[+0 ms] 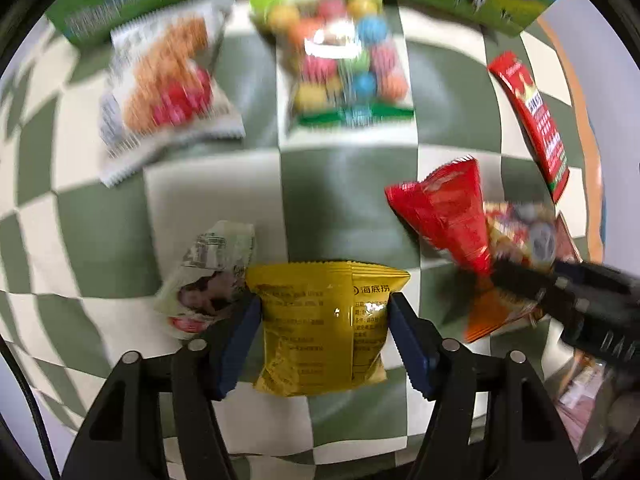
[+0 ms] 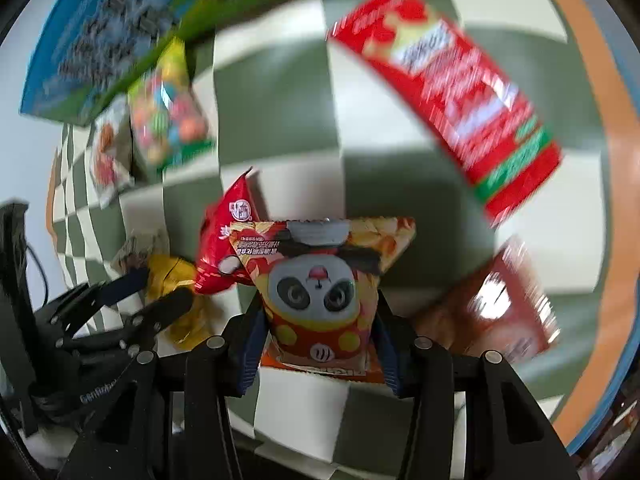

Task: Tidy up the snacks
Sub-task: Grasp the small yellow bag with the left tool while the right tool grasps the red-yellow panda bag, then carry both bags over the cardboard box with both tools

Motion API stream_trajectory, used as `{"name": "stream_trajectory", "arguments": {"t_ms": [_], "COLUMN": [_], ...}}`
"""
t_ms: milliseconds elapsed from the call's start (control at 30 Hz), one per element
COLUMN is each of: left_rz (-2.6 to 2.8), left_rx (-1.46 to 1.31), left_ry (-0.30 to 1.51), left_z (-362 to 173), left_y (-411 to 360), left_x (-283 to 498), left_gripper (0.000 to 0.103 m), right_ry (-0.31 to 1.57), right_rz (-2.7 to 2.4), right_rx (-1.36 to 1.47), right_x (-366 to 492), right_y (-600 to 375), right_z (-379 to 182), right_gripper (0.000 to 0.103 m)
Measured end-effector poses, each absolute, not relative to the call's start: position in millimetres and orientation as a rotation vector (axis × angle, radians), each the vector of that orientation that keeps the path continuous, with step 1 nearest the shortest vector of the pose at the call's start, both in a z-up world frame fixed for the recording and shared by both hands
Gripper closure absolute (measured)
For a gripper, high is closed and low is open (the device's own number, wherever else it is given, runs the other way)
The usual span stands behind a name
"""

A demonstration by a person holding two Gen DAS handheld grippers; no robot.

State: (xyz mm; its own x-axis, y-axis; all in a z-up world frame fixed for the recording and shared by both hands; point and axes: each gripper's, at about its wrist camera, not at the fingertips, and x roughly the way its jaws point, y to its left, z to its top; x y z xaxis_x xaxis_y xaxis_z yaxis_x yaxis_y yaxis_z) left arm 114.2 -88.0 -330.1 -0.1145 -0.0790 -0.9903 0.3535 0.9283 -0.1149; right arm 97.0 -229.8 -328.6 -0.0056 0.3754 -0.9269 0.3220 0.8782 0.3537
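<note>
A yellow snack packet sits between the blue pads of my left gripper, which press on both its sides. My right gripper is shut on an orange-red packet with a panda face, its pads squeezing the lower half. The two grippers are close together: the right gripper shows at the right of the left wrist view, and the left gripper with the yellow packet shows at the left of the right wrist view. A red packet lies against the panda packet.
On the green-and-white checked cloth lie a crumpled white wrapper, a white bag of orange snacks, a bag of coloured balls, a red box and a brown-red packet. A green-blue carton stands at the back.
</note>
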Motion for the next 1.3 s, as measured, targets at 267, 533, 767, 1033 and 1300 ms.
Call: {"name": "stream_trajectory", "arguments": {"t_ms": [267, 533, 767, 1033, 1300], "left_rz": [-0.405, -0.387, -0.459, -0.522, -0.48], "left_rx": [0.234, 0.219, 0.137, 0.027, 0.034], "left_ry": [1.691, 1.621, 1.55, 1.382, 1.317], "left_z": [-357, -323, -250, -140, -110], "left_y": [-96, -102, -104, -102, -115], "left_x": [106, 97, 105, 194, 300], "left_gripper": [0.039, 0.05, 0.05, 0.05, 0.05], "right_ry": [1.611, 1.574, 1.502, 1.285, 1.184], "right_rz": [-0.024, -0.045, 0.049, 0.173, 0.179], "right_rx": [0.651, 0.603, 0.706, 0.689, 0.529], "right_x": [78, 70, 67, 131, 252], "right_y": [-224, -211, -226, -251, -270], "right_z": [-351, -333, -278, -165, -106], "right_gripper": [0.047, 0.053, 0.053, 0.053, 0.053]}}
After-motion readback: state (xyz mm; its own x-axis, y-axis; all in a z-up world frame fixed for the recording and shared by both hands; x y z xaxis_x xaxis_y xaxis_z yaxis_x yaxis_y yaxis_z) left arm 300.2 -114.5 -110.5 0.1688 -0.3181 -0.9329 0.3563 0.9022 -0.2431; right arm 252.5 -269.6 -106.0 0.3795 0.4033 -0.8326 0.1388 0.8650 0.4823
